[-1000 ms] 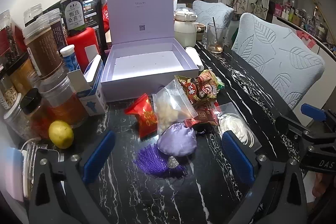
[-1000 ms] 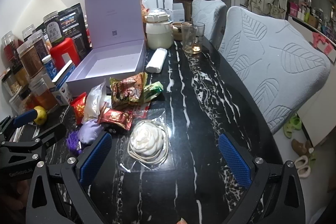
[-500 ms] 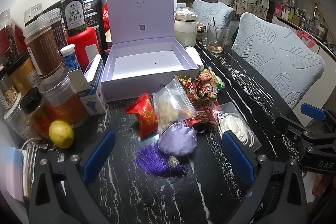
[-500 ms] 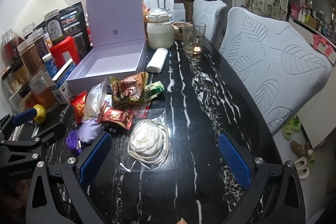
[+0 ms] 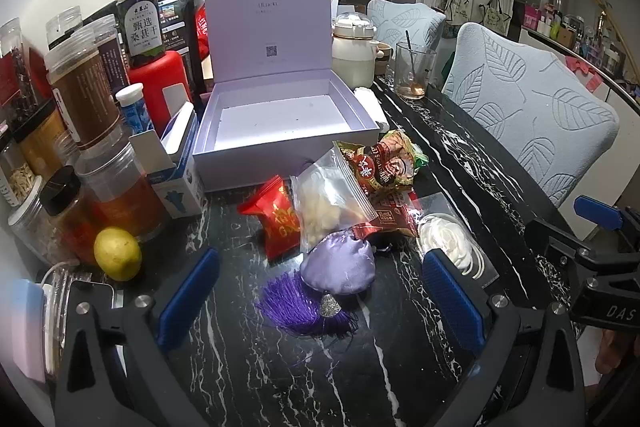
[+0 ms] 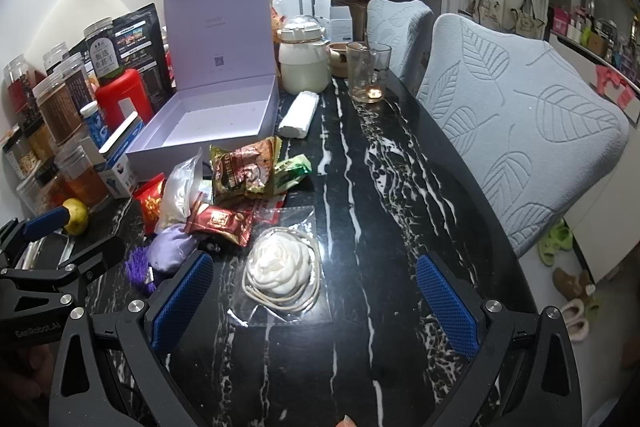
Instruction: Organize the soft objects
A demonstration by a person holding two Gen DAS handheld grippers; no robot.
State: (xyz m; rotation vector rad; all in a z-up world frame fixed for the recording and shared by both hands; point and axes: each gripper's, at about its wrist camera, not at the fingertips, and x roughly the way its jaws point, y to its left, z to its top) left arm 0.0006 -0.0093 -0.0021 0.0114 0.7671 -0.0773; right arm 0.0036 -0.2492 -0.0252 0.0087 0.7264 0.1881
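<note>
I am holding both sets of fingers spread wide and gripping nothing, the left gripper (image 5: 318, 301) and right gripper (image 6: 316, 301) hovering over the dark worktop (image 6: 400, 187). Far ahead of my left fingers the lilac box (image 5: 280, 123) is standing open and bare inside. Nearer, the snack packets (image 5: 384, 163) and clear zip bag (image 5: 332, 203) are looking light and crinkly. Just ahead between my left fingers, the purple sachet (image 5: 338, 265) is looking soft; I am judging its plump middle the best hold, not the tassel (image 5: 296, 303). The bagged white flower (image 6: 280, 267) beyond my right fingers looks crushable, slippery.
</note>
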